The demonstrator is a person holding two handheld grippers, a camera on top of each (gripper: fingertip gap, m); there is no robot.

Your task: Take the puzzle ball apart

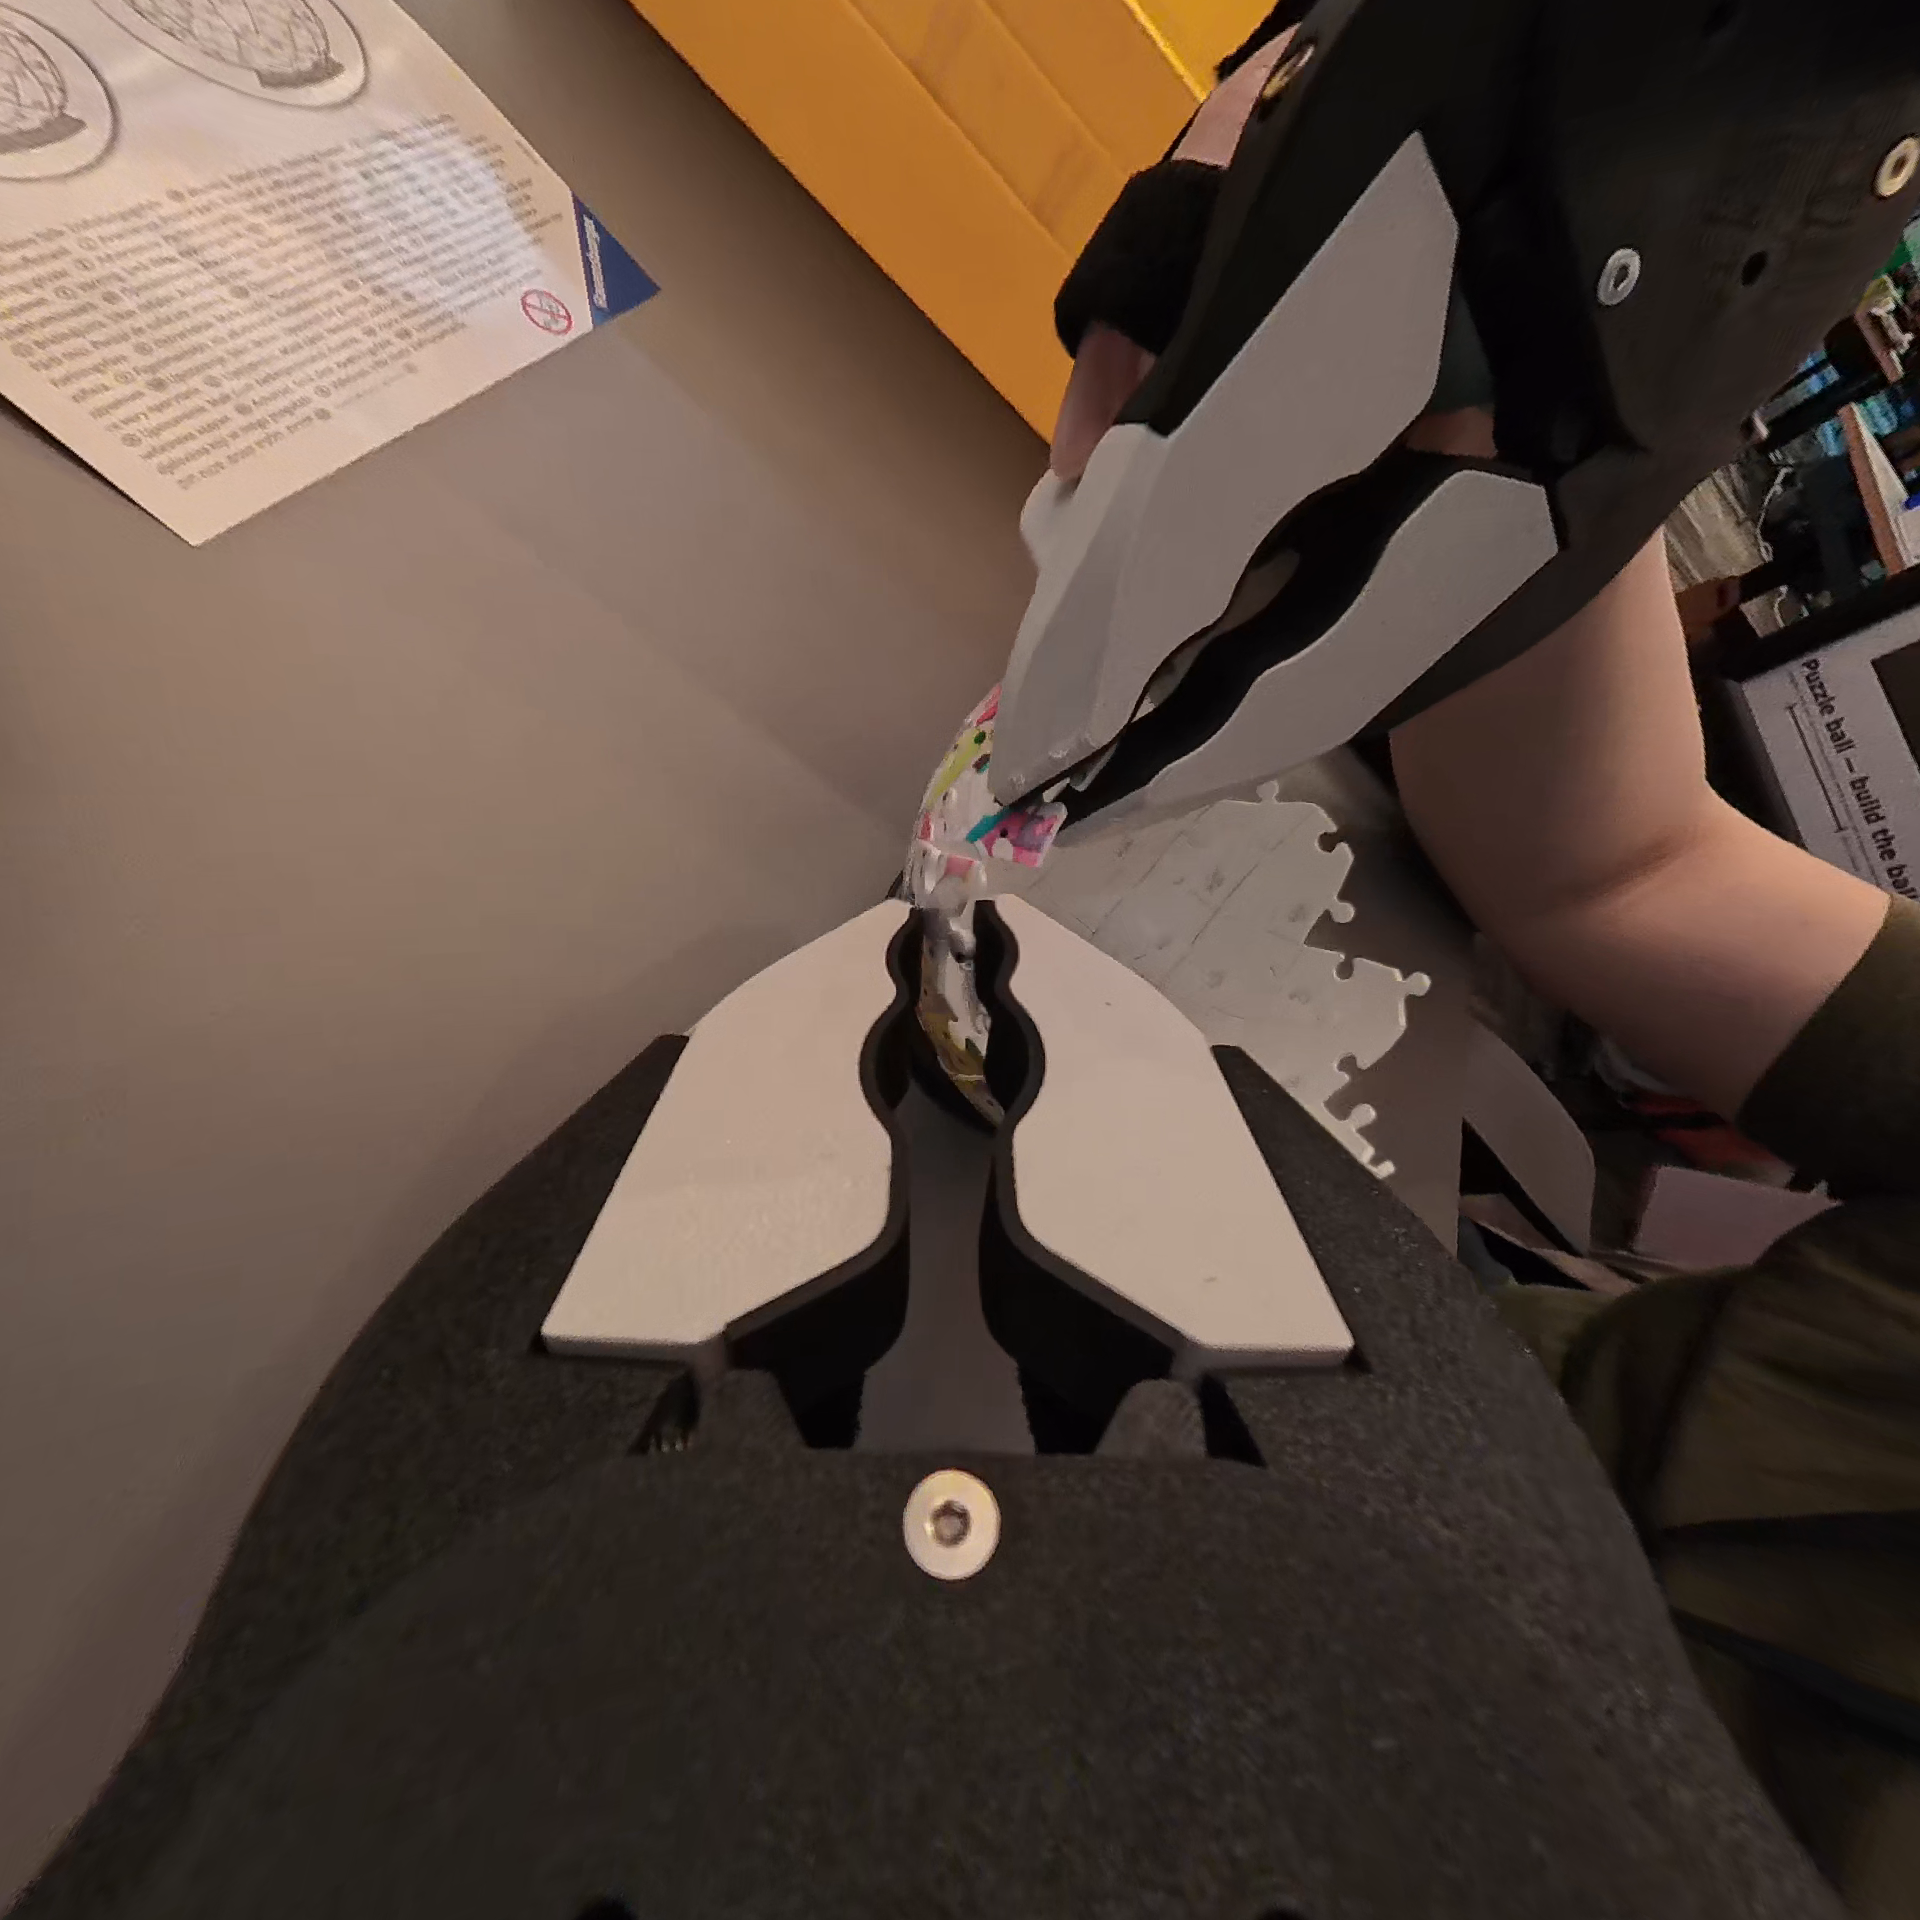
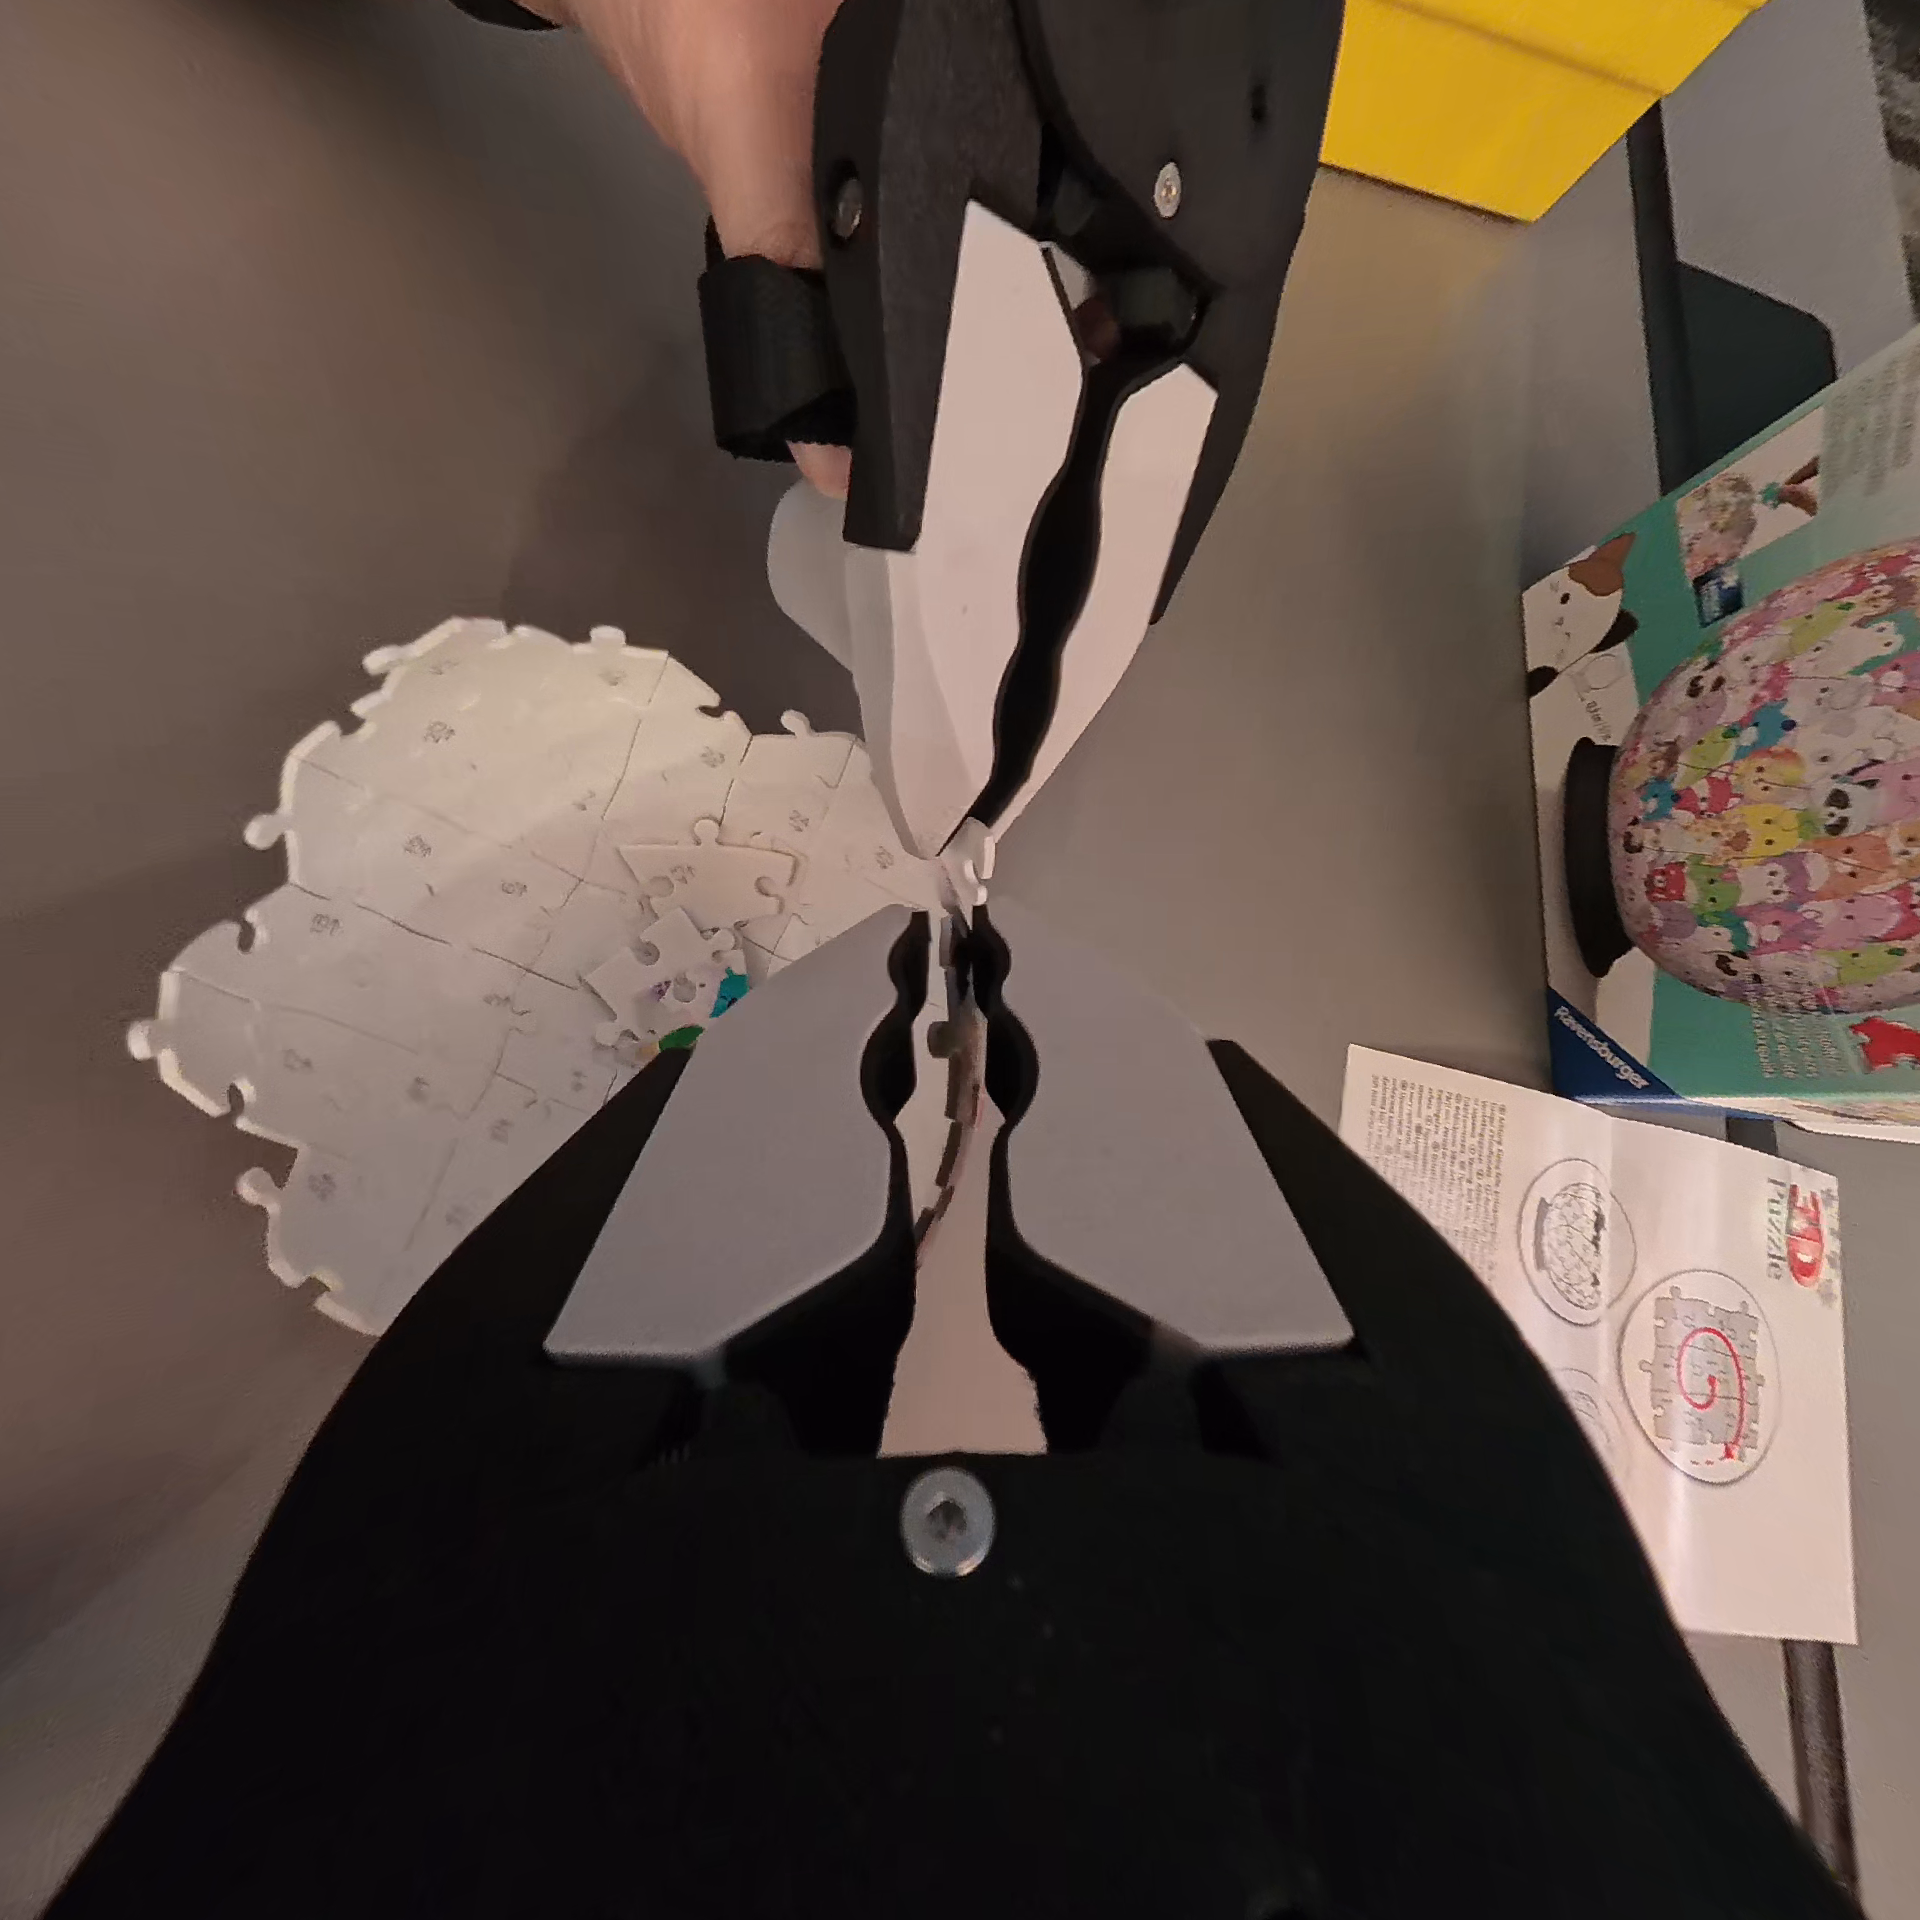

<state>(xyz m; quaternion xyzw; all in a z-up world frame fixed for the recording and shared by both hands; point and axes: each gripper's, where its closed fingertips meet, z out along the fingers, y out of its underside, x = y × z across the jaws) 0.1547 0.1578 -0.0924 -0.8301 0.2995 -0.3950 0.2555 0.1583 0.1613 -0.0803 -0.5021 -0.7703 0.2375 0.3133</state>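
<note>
The left tool point(image 1: 951, 920) and the right tool point(image 1: 1039, 805) meet tip to tip above the grey worktop point(image 1: 416, 831), and each is clenched on the same small strip of joined puzzle pieces point(image 1: 961, 831). In the left wrist view the strip runs from between the left tool's fingers up to the right tool's tips, showing its colourful printed side. In the right wrist view the right tool point(image 2: 951, 925) grips the strip point(image 2: 961, 868) edge-on, with the left tool point(image 2: 961, 842) coming down from above and closing on its white end. A hand point(image 2: 748, 156) with a black strap around one finger holds the left tool. The larger part of the puzzle ball point(image 2: 468, 935) lies on the worktop point(image 2: 260, 416) just behind the tips, a curved shell with its white numbered inside facing up; a few loose pieces point(image 2: 707, 873) rest in it. A printed leaflet point(image 2: 1642, 1351) lies flat on the worktop to the right, and beside it the puzzle box point(image 2: 1766, 831) with a picture of the ball. A yellow box point(image 2: 1507, 94) stands at the far edge.
</note>
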